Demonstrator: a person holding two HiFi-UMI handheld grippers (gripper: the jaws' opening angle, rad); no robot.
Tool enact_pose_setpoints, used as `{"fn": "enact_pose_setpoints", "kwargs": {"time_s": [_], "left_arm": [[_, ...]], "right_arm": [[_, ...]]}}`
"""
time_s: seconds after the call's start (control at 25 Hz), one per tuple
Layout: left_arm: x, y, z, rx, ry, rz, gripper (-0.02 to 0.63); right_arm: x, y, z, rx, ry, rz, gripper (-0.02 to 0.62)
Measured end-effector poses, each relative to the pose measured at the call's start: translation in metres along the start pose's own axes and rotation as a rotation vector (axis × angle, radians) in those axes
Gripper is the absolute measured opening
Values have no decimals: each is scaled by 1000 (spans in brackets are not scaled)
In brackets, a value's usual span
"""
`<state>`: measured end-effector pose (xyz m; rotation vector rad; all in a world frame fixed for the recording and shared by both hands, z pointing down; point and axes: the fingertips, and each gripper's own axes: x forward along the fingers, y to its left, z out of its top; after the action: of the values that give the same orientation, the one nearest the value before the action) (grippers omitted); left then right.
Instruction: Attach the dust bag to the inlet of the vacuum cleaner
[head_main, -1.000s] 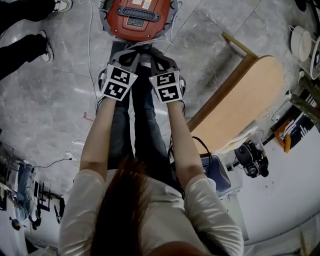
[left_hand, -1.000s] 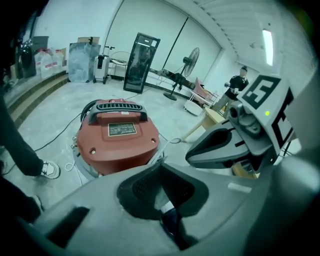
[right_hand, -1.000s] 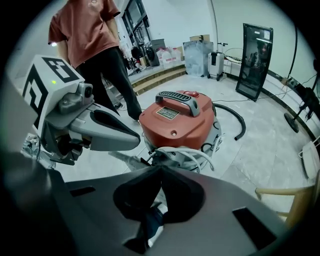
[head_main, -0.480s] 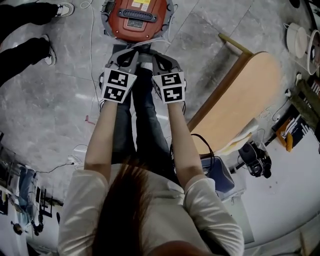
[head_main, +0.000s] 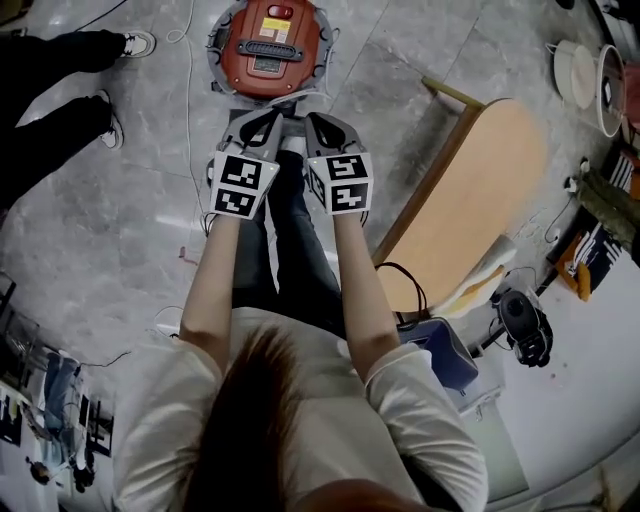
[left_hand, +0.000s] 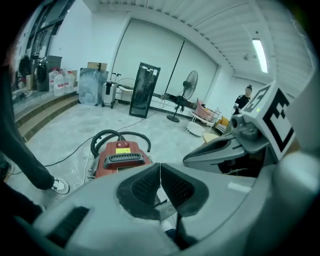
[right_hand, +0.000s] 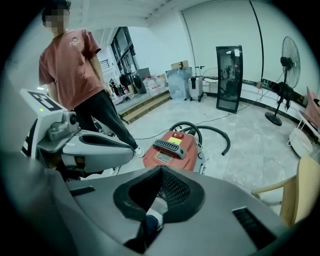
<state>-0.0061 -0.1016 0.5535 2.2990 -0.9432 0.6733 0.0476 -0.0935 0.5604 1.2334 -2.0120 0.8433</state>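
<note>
Grippers: two grey two-jaw claws, left gripper (left_hand: 160, 172) and right gripper (right_hand: 161, 172), each pinched fully together with nothing between the pads.
Pose: side by side, tips angled down towards the vacuum; likely idle between steps, since neither carries anything.
Vacuum cleaner: one round red plastic vacuum cleaner (head_main: 268, 45) on the grey stone floor (head_main: 120, 230), just ahead of both claws, top apparently closed.
Hose: one black ribbed hose (right_hand: 186, 123), curled behind the machine.
Dust bag: no dust bag shows in any view; inlet also unseen.
Bystander: one person in a rust T-shirt (right_hand: 70, 65), standing beside the vacuum.
</note>
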Motion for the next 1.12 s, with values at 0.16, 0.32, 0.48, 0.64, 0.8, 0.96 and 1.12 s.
{"fn": "enact_pose_setpoints", "kwargs": {"time_s": [0.16,0.32,0.48,0.64,0.8,0.96,1.12], "left_arm": [[-23,5,36,-53,-71,45,20],[-50,4,73,-74,-133,68,19],[-73,0,107,-42,-172,82,18],[-98,-8,148,-25,-229,70,18],[-127,-28,179,15,-263,58,18],[-149,-46,203,50,-293,33,18],[-168,-54,221,62,-326,21,18]], "right_arm": [[-26,7,32,-12,-58,4,2],[-58,16,66,-29,-112,10,2],[-89,21,103,-48,-165,11,2],[-121,27,141,-60,-228,25,2],[-163,34,162,-71,-274,32,2],[-197,39,174,-78,-298,39,2],[-221,45,189,-86,-322,42,2]]}}
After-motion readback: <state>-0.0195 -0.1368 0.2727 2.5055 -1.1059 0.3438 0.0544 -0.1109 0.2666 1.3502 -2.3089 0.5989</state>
